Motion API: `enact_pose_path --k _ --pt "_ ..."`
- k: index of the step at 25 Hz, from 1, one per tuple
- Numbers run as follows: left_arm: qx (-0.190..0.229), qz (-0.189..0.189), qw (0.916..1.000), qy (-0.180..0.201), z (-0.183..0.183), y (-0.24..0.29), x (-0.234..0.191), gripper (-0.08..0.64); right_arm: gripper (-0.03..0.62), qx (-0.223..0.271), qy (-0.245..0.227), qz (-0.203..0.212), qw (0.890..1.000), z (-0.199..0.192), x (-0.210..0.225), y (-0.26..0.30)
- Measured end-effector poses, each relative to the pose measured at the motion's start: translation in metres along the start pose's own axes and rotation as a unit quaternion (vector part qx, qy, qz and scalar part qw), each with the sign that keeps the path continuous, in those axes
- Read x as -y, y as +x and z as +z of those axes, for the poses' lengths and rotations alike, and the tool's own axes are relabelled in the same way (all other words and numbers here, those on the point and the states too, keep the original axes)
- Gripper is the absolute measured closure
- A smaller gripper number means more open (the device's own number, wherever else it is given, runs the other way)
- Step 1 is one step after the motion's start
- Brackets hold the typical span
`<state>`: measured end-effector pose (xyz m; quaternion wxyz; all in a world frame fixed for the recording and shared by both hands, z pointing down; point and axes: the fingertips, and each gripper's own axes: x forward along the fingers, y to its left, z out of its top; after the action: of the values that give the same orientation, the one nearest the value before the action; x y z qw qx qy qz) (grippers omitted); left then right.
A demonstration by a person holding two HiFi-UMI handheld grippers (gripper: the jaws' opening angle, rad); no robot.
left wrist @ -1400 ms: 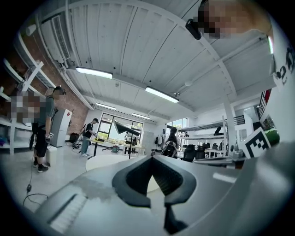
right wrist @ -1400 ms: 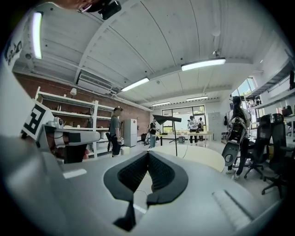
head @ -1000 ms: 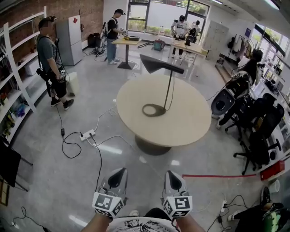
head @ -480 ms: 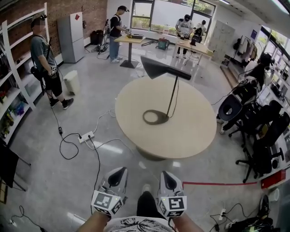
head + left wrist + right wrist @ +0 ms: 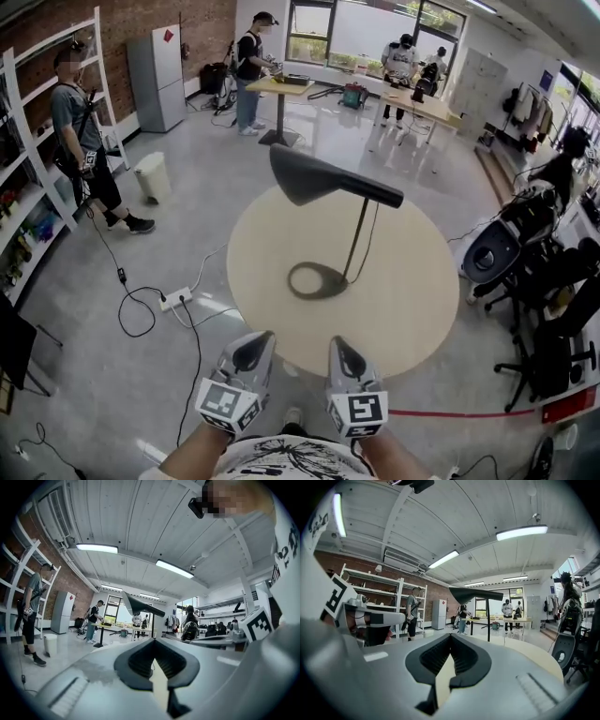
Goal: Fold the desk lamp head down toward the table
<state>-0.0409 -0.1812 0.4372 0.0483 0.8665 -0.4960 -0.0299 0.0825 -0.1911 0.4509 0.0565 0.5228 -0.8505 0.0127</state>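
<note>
Black lamp [image 5: 317, 179] upright at centre on round table [image 5: 422, 300], left gripper [image 5: 254, 347] and right gripper [image 5: 340, 351] at bottom centre, both jaws together, holding nothing

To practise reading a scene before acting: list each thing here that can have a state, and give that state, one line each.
Lamp head: raised atop the stem, not folded down.
Lamp base: flat on the table.
Left gripper: shut, empty.
Right gripper: shut, empty.
Fridge: door closed.
</note>
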Motion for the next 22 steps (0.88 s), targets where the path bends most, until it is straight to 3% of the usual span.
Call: enact_pose_path --k 11,16,22 --pt "0.02 0.004 0.9996 0.018 0.038 0.078 -0.026 0.554 0.583 -0.001 0.025 -0.002 1.0 0.026 0.059 0.068" --pt "0.029 -0.013 0.9994 0.015 0.051 0.106 -0.05 0.554 0.583 0.001 0.027 -0.016 0.999 0.036 0.069 0.097" --pt "0.054 -0.048 0.9972 0.021 0.102 0.129 -0.065 0.554 0.583 -0.004 0.025 -0.016 1.0 0.051 0.072 0.134"
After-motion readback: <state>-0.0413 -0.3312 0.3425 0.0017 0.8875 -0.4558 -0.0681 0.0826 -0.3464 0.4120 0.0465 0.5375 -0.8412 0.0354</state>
